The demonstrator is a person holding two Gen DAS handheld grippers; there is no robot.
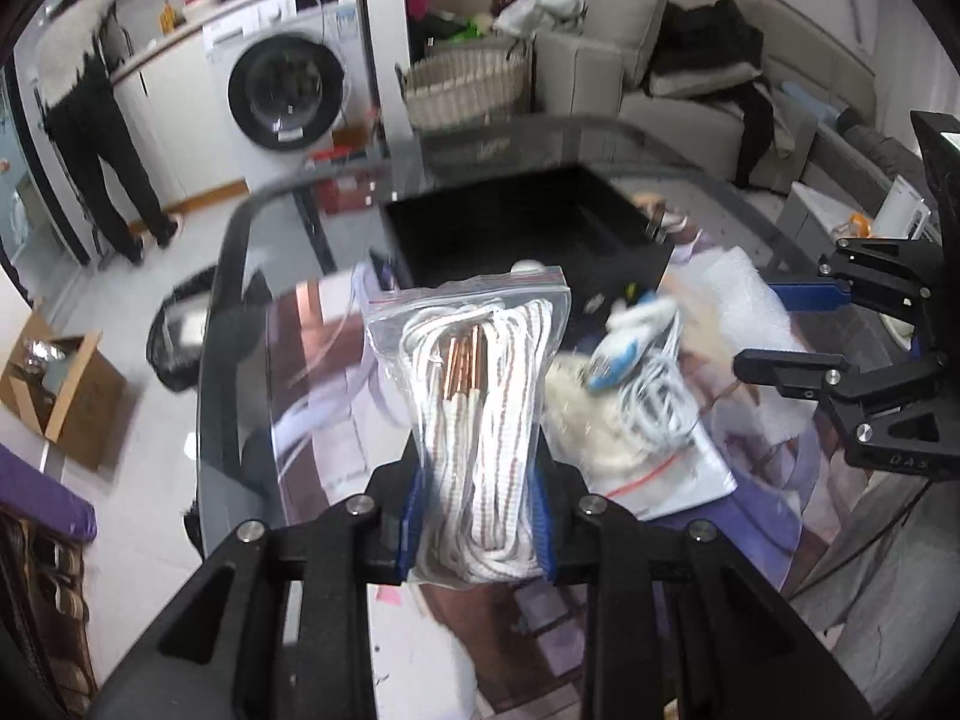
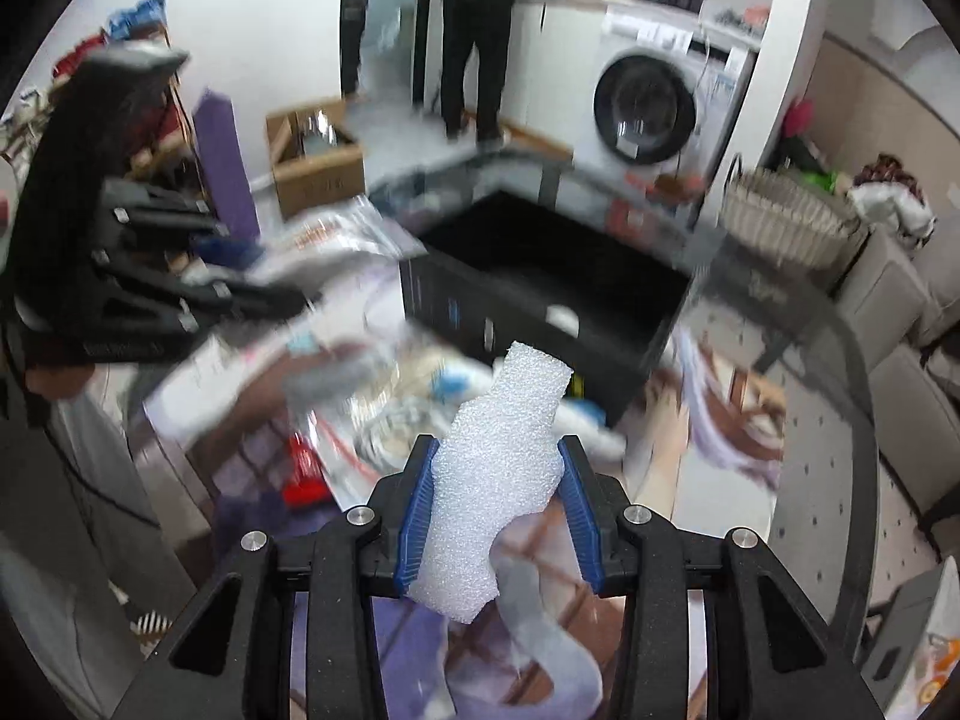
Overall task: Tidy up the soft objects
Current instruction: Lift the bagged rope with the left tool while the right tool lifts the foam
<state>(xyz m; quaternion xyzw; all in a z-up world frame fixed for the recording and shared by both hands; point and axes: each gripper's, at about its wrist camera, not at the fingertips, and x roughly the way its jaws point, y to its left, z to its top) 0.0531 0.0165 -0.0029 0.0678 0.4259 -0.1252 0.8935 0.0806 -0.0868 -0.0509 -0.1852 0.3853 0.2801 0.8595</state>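
- The left tongs [image 1: 480,516] are clamped on a clear zip bag of white cord [image 1: 474,396]; the blue pads [image 1: 414,525] press the bag from both sides, and the bag stands up between them, above the glass surface [image 1: 240,324].
- The right tongs [image 2: 495,510] are clamped on a piece of white foam [image 2: 492,480]. The foam sticks up past the blue pads [image 2: 420,510] and hangs a little below them too.
- The black box [image 1: 528,228] is my landmark. It sits on the surface with its top open, and both pairs of tongs are on the near side of it.
- Between the black box and the tongs there lies a loose pile: another clear bag with pale cable [image 1: 648,414] and something blue and white [image 1: 624,354] on it. The pile is blurred, so I cannot tell more.
- Beyond the black box, on the floor, there is a woven basket [image 1: 465,87], and left of the basket a white washing machine [image 1: 288,84].
- Further left of the black box a person [image 1: 90,120] stands with the back turned, at a counter.
- A cardboard box [image 1: 66,390] is on the floor, well apart from the black box.
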